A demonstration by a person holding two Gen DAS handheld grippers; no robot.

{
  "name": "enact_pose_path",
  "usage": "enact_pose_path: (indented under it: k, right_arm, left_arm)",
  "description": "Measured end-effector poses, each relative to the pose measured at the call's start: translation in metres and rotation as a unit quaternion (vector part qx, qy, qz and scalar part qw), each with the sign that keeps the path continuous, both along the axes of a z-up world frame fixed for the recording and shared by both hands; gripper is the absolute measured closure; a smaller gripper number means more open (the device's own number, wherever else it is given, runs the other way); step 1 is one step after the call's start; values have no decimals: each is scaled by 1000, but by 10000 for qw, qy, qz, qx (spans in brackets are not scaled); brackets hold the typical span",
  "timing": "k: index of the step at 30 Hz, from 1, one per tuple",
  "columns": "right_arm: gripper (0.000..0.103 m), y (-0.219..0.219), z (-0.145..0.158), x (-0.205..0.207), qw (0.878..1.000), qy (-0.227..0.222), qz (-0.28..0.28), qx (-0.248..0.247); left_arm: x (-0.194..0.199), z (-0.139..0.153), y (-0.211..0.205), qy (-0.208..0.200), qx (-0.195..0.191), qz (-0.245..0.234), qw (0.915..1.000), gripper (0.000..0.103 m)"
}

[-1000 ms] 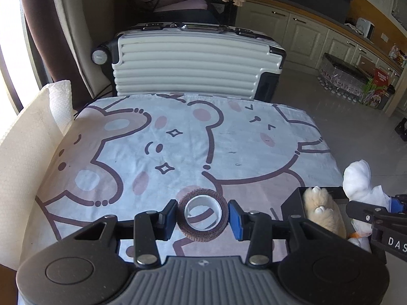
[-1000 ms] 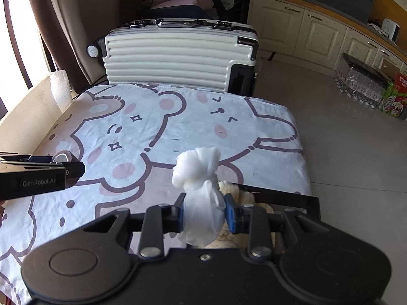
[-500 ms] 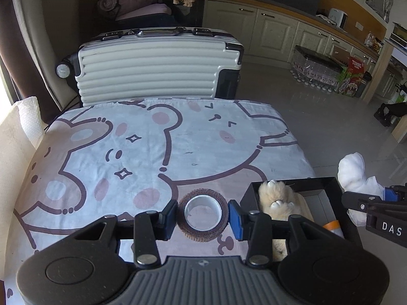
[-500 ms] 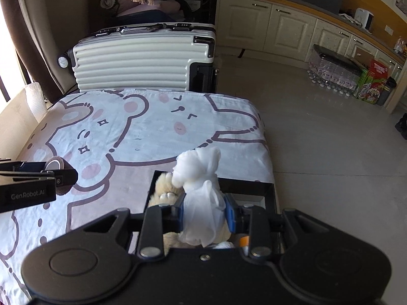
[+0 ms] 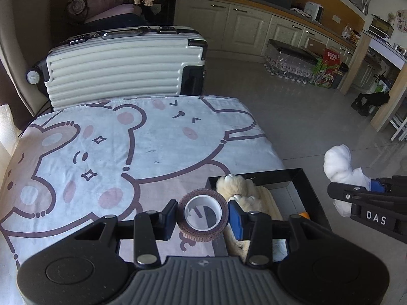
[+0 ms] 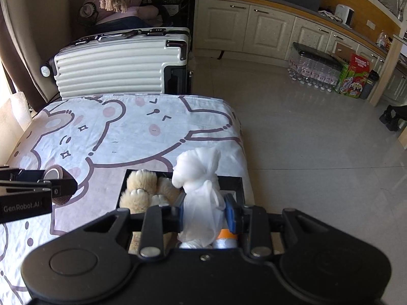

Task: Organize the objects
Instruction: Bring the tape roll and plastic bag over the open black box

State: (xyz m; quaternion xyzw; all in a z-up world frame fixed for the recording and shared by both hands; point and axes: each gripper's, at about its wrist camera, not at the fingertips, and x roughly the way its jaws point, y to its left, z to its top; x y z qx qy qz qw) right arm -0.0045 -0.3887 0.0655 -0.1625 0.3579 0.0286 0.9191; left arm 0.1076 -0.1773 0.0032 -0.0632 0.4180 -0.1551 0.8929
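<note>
You hold two things right now. Your left gripper [image 5: 202, 216] has its fingers [image 5: 235, 218] squeezed on a brown roll of tape [image 5: 202, 214]. The roll's hole faces up toward the camera, and the fingers press on its two round sides. Your right gripper [image 6: 203, 213] has its fingers [image 6: 230, 214] closed on a white cloth bundle [image 6: 201, 190]. The bundle stands tall, with its knotted top sticking up above the fingers.

The place to put things looks like the black box [image 5: 309, 190] near the right edge of the desk with the bear cloth [image 5: 152, 137]. A fluffy tan plush toy [image 6: 142, 188] already lies in the left part of the box, and something orange [image 6: 226, 233] peeks out at the near side.

Here is the part that matters. The bundle hangs right over the box, just right of the plush toy, so your right hand is the nearer one. I think it only needs to go down and let go. The roll of tape is up above the box's left rim, with the plush toy just to its right. So the box lies to the right of your left fingers. The free room in the box is on the right side, past the toy.

Be careful: both hands want the same small box, so they could bump. Letting the right hand drop its bundle first may be the safer plan.
</note>
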Motion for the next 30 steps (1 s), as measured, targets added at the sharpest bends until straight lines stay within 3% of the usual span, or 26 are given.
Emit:
enact_pose_path:
  k: [10,16,30]
  right_arm:
    - [71,-17,0,-1,9998,-78,-175,90]
    - [71,-26,-2,1,9993,-52,-312,198]
    - [71,-30,-15,12,9993,149,-296,148]
  left_arm:
    - [-10,2,-30,-7,-54,-506,9987,59]
    - [-13,-7,-49,319,-258,-947,9947,59]
    - [-14,-31,-90,539,197,-1636,9849,59]
